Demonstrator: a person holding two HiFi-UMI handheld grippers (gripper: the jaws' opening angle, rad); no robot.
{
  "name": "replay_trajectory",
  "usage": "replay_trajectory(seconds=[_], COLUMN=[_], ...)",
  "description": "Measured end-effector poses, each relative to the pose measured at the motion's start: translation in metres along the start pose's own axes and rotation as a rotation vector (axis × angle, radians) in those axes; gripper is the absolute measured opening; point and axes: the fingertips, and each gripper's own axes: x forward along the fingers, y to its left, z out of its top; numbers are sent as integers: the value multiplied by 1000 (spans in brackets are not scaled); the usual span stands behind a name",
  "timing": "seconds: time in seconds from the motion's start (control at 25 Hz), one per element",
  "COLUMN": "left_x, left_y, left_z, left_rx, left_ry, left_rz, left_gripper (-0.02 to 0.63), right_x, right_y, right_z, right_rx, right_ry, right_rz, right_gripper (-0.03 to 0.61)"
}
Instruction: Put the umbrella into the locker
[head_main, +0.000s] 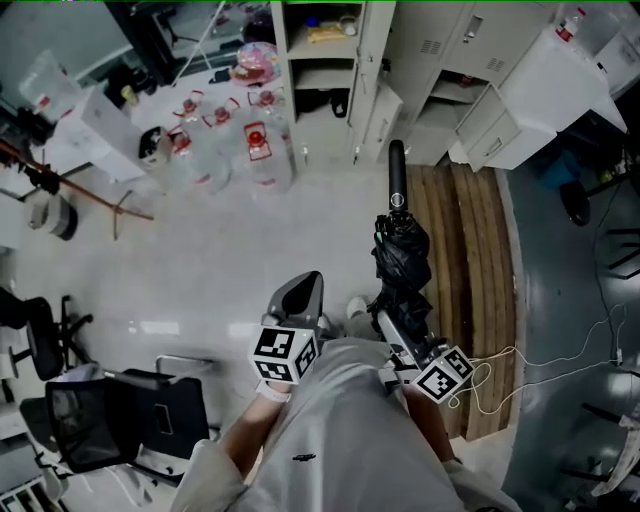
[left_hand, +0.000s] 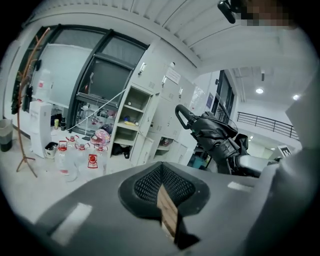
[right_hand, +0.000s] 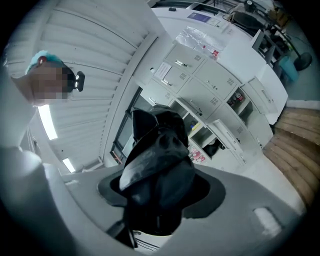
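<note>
My left gripper (left_hand: 161, 192) is matt grey with a black mesh-patterned hollow and a tan strip at its seam. My right gripper (right_hand: 159, 197) is the same grey, and each bears a cube (head_main: 284, 354) of black-and-white square markers. The umbrella (head_main: 401, 255) is black all over, cloth and handle alike, with a slight sheen on its folds. The lockers (head_main: 440, 60) are off-white, the floor (head_main: 230, 260) pale grey and glossy, the plank strip (head_main: 480, 250) brown wood with dark seams, the jugs (head_main: 257, 145) clear with red caps, and the chair (head_main: 110, 420) black.
</note>
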Motion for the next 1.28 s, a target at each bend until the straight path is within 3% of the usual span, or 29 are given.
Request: replay_trajectory(seconds=[0.32,0.8,1.28], left_x=[-3,18,78], left_y=[25,77,131], left_z=[15,34,84], left_rx=[-27,-98,-121], left_ry=[-23,-8,-16], left_rz=[-10,37,104], left_gripper=[17,17,17], right_x=[29,99,194], right_y=[5,-11,-43], right_z=[-10,-7,31], right_rx=[28,73,97], right_ry=[22,97,190], right_rz=[-8,4,75], right_gripper=[253,253,255])
